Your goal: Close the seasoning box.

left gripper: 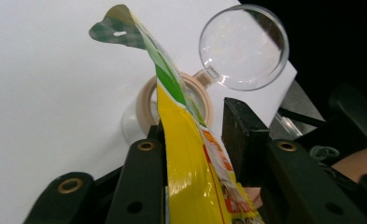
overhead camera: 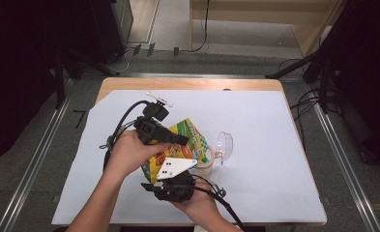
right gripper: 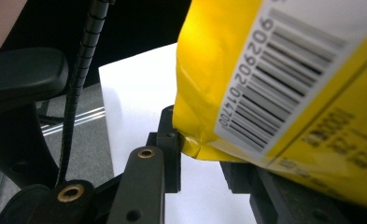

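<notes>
A yellow and green snack bag (overhead camera: 190, 137) hangs above the white sheet, held between both grippers. My left gripper (overhead camera: 180, 142) comes in from the left and is shut on the bag's side; in the left gripper view the bag (left gripper: 186, 163) rises between the jaws, its green top edge curling away. My right gripper (overhead camera: 169, 175), under its grey plate (overhead camera: 175, 167), is shut on the bag's lower corner; the right gripper view has the barcode side (right gripper: 284, 74) close up. Just beyond the bag stands a small jar (overhead camera: 205, 163) with a beige rim (left gripper: 146, 100) and a clear hinged lid (left gripper: 244, 46) standing open.
A white sheet (overhead camera: 260, 125) covers most of the wooden table (overhead camera: 187, 83). Cables trail from both grippers toward the near edge. Metal floor rails run along the table's left and right sides, and dark stands rise at the back corners.
</notes>
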